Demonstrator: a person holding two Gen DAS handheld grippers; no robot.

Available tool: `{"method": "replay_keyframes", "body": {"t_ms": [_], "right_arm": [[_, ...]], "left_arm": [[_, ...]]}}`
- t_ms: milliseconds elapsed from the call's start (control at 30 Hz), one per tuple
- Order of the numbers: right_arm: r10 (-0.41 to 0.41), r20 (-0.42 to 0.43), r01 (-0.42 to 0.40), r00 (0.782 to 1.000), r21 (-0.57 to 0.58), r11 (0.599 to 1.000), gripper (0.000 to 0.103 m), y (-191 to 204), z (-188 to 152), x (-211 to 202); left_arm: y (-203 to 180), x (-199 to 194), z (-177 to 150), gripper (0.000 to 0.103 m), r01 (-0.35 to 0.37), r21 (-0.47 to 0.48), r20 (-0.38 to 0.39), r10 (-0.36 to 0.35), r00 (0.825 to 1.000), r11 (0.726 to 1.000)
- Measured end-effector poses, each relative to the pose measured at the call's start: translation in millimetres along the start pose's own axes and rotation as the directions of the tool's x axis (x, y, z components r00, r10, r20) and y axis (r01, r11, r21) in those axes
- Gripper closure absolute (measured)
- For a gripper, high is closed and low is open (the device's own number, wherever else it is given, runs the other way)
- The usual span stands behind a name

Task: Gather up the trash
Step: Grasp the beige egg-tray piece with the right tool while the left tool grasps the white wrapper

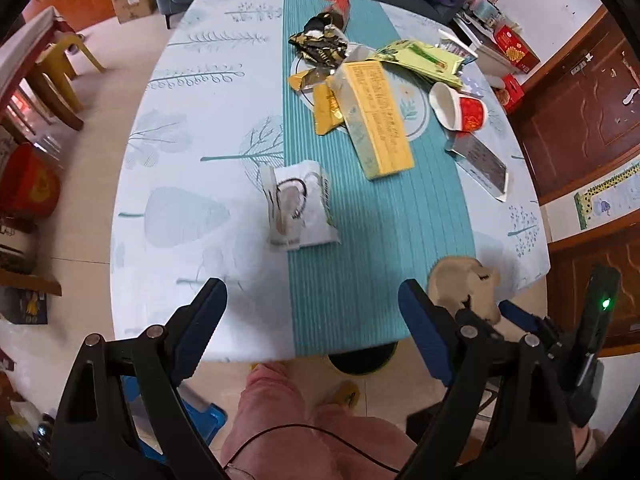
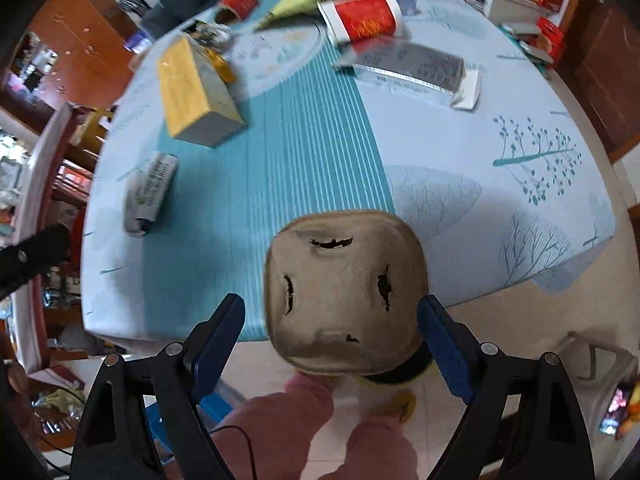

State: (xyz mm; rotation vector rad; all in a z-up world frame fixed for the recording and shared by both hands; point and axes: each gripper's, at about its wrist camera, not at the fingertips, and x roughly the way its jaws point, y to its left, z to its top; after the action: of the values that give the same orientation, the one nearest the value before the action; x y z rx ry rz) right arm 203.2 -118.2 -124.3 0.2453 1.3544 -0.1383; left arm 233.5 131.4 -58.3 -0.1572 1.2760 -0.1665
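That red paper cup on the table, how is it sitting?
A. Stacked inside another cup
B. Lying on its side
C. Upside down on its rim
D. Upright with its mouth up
B. The red cup lies tipped over on the tablecloth, with its white inside showing through the open mouth in the left view and its side wall lengthwise in the right view.
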Motion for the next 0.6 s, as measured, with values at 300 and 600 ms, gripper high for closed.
{"method": "replay_keyframes", "body": {"t_ms": [300, 600], "right_arm": [[-0.063, -0.025, 0.064, 0.998, 0.031, 0.997, 0.036, 1.2, 17.2, 16.4], [-0.083, 0.015, 0.082, 0.996, 0.069, 0.994, 0.038, -4.6, 31.2, 7.8]], "left_arm": [[22.2, 42.1, 38.1, 0.017, 0.015, -0.036, -0.099, -0.018, 0.995, 0.999], [15.0, 79.8, 63.4, 0.017, -0.007, -0.001, -0.154, 0.007, 0.988, 1.0]]}}
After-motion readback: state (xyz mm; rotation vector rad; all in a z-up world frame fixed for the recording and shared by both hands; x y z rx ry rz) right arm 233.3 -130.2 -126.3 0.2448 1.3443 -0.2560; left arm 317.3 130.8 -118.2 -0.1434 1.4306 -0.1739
